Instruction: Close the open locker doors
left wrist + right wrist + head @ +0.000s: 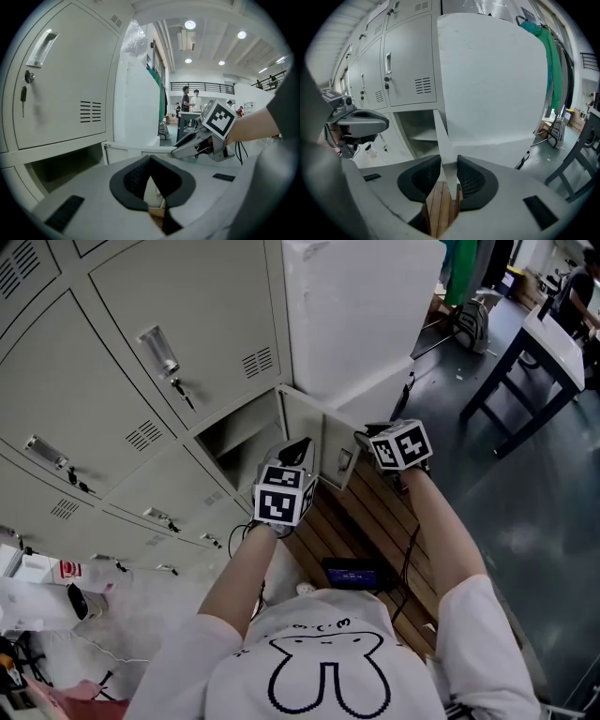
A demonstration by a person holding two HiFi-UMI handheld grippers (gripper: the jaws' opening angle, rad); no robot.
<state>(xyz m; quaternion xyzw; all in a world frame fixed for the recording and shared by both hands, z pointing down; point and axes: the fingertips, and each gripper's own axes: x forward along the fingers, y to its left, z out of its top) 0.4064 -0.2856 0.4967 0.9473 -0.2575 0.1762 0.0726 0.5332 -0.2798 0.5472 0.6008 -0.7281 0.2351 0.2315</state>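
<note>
Right gripper point(449, 161): pinched the free edge of the open grey metal locker door point(442, 133), one pad on each face.
Left gripper point(150, 159): pads pressed together, nothing between them, near the door.
Door: swung well out from its compartment point(234, 442).
Hidden: door's lower end behind the Right gripper; compartment's depth too dim to make out.

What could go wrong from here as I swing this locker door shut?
1. The right gripper appears clamped over the edge of the open locker door. If it stays there, its inner jaw would likely get pinched as the door closes.
2. The left gripper, jaws together and empty, sits between the door and the open compartment, so the swinging door may well hit it.
</note>
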